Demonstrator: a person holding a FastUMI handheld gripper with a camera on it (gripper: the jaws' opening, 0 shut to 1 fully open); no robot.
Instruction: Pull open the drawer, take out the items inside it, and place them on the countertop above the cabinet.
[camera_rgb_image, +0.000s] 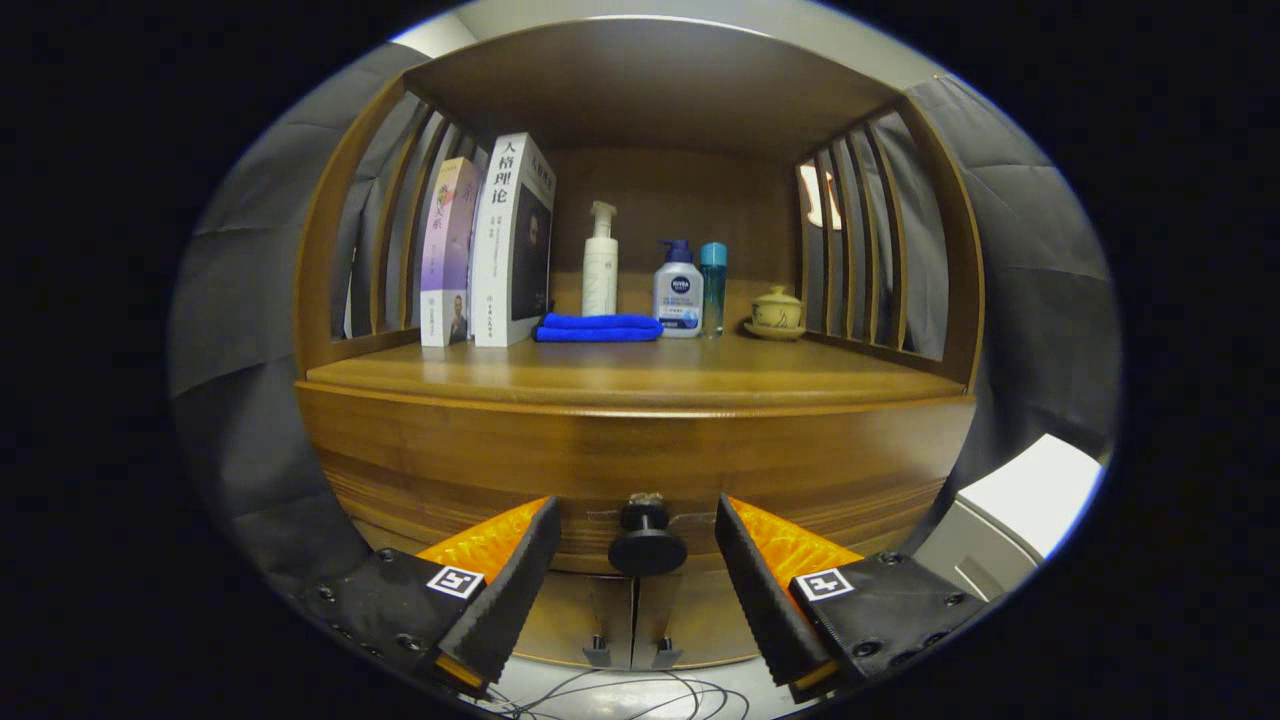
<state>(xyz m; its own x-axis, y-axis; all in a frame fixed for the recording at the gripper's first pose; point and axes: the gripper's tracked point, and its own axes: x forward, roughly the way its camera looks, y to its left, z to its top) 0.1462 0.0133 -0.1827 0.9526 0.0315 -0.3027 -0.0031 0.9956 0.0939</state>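
The drawer (640, 470) is closed, its long front running crosswise under the counter (640, 375), its knob (646, 540) pointing straight out toward the jaws. The gripper (640, 570) is held level and square to the drawer front, its jaws wide apart, one on each side of the knob, touching nothing. Whatever is in the drawer is hidden. On the counter above the knob stand two books (490, 245), three bottles (678, 290), a folded blue cloth (597, 327) and a small lidded pot (776, 312).

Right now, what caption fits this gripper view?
Open fingers flank the closed drawer's knob, below the countertop.
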